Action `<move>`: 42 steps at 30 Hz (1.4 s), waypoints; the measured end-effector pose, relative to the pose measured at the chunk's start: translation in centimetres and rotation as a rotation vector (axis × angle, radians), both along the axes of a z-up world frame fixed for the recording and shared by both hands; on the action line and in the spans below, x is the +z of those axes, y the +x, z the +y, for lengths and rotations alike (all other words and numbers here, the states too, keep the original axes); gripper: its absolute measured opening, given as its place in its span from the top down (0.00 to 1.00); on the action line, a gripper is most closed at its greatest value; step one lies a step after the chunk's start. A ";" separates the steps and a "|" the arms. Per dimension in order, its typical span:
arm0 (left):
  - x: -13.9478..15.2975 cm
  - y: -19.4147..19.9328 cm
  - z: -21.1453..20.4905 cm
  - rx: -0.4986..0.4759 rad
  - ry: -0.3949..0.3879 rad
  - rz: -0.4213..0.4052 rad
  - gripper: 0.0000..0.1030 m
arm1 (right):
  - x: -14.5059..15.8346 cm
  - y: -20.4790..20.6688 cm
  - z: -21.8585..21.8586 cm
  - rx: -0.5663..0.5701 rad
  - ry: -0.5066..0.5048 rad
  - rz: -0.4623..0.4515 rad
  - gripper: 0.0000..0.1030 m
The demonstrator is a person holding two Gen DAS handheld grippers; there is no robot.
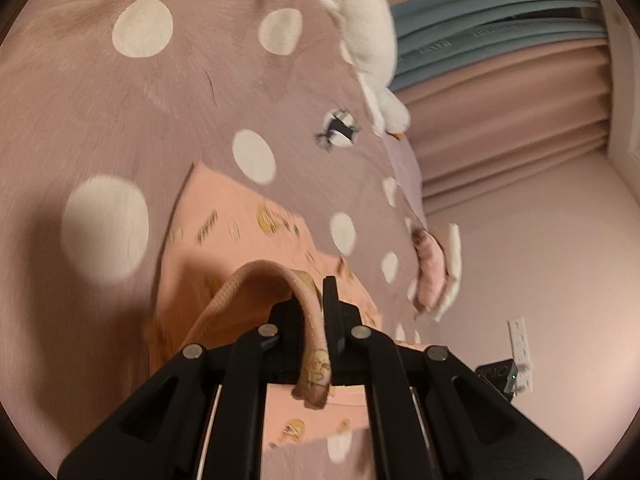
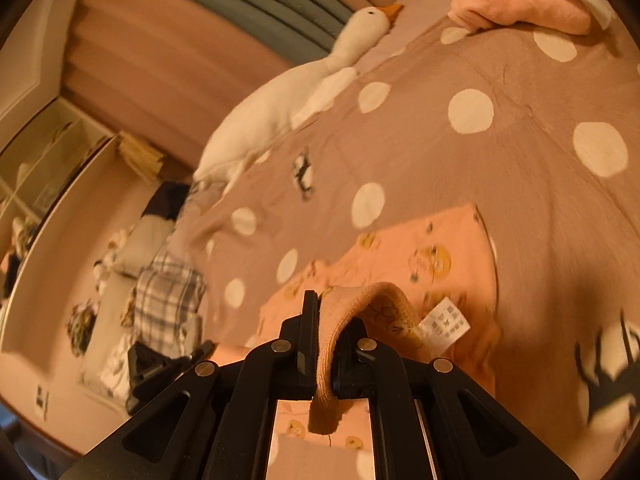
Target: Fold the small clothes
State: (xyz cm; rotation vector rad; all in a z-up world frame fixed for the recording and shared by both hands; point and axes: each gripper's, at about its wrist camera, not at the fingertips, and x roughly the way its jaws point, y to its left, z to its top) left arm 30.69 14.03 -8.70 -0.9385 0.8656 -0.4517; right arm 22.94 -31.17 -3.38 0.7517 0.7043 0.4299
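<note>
A small peach garment (image 1: 236,220) printed with yellow cartoon figures lies on a mauve bedspread with white dots (image 1: 168,128). My left gripper (image 1: 316,320) is shut on its ribbed hem, which arches up off the cloth and hangs down between the fingers. In the right wrist view the same garment (image 2: 440,248) spreads ahead, and my right gripper (image 2: 326,328) is shut on another stretch of the ribbed hem. A white care label (image 2: 444,326) hangs from the lifted edge just right of that gripper. Both lifted parts cast shadows on the garment below.
A white plush goose (image 2: 288,96) lies along the bed's far edge. Folded pink and white cloth (image 2: 524,8) sits at the bed's corner. A plaid cloth (image 2: 168,300) and other items lie on the floor beside the bed. Pink curtains (image 1: 508,120) hang behind.
</note>
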 end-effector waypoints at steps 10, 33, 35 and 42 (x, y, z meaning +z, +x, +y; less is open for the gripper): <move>-2.5 7.3 -1.1 0.023 0.218 0.120 0.96 | -4.8 7.0 -1.0 -0.103 -0.050 0.216 0.93; -3.2 4.5 -6.3 -0.281 0.716 0.024 0.81 | -4.5 4.6 6.8 0.247 -0.666 0.124 0.89; -3.1 6.5 -6.2 -0.241 0.686 0.022 0.81 | -4.1 6.3 6.7 0.203 -0.668 0.106 0.89; -1.9 10.9 -4.0 -0.051 0.591 0.058 0.78 | -1.4 9.6 4.6 -0.028 -0.620 0.009 0.89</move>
